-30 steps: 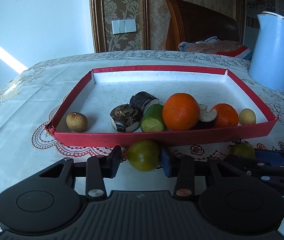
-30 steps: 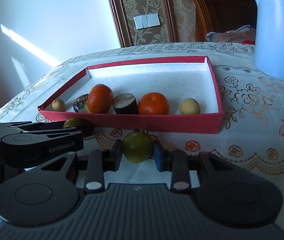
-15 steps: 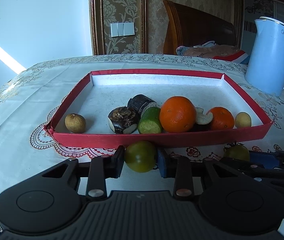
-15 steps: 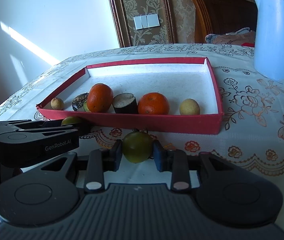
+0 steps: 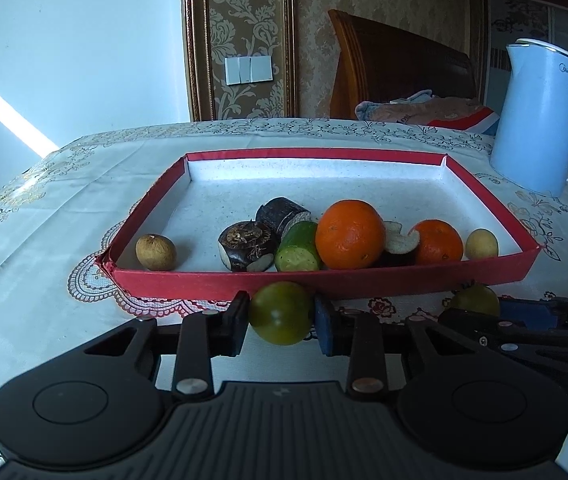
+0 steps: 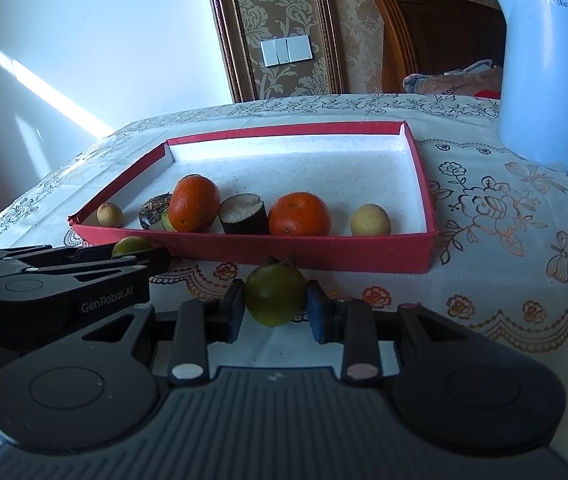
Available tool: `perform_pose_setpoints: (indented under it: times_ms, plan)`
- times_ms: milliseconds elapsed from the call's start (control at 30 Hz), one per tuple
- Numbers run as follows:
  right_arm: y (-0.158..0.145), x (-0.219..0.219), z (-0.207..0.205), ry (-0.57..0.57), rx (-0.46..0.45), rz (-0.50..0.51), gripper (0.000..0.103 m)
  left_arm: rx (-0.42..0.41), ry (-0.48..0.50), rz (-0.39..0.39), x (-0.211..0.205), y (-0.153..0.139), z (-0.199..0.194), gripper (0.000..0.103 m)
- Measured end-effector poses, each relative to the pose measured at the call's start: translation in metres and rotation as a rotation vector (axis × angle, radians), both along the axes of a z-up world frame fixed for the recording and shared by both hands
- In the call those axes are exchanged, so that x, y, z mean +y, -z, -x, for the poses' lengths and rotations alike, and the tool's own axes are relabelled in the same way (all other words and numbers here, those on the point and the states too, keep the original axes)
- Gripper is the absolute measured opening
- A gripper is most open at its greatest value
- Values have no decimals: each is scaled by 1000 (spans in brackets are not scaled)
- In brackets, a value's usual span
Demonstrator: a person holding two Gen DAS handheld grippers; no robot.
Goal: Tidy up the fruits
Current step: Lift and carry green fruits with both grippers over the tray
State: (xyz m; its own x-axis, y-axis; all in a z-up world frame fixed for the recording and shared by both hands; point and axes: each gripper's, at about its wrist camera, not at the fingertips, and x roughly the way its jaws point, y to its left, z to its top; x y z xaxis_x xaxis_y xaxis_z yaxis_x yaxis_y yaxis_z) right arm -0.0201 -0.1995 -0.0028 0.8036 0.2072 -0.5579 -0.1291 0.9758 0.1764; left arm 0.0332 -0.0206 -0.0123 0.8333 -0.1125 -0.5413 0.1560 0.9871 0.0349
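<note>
1. Just before the near wall of the red tray (image 5: 323,280), above the patterned tablecloth (image 5: 44,240): two small green fruits, one in each gripper.
2. Left gripper (image 5: 281,322): clamped on a green fruit (image 5: 280,312), pads pressed to both its sides, just short of the tray's near rim.
3. Right gripper (image 6: 274,308): likewise closed around the other green fruit (image 6: 275,294), stem end up, close to the near wall but outside it.
4. Already inside the tray, lined up along the near edge: a brown longan-like fruit (image 5: 156,252) at the far left, two dark-skinned cut pieces (image 5: 248,246), a cucumber piece (image 5: 297,248), a large orange (image 5: 349,234), another dark cut piece with white flesh (image 6: 244,214), a smaller orange (image 5: 439,240), and a pale yellow round fruit (image 5: 481,244) at the far right.
5. Back half of the tray: bare white floor, plenty of room.
6. Off to the right on the cloth: a pale blue kettle (image 6: 543,64), no part of the sorting.
7. Judged progress: well along, most pieces placed; apparently left to do only lifting both green fruits over the near wall and setting them down inside. No other loose fruit visible on the cloth in either view.
</note>
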Motion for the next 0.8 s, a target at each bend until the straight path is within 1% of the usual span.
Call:
perform_pose_setpoints:
  times_ms: [500, 800]
  plan:
    - [-3, 0, 2, 3, -19, -6, 31, -28, -22, -11, -2, -2, 5, 33]
    - [-7, 2, 5, -7, -39, -5, 31, -55, -30, 1, -1, -6, 7, 33]
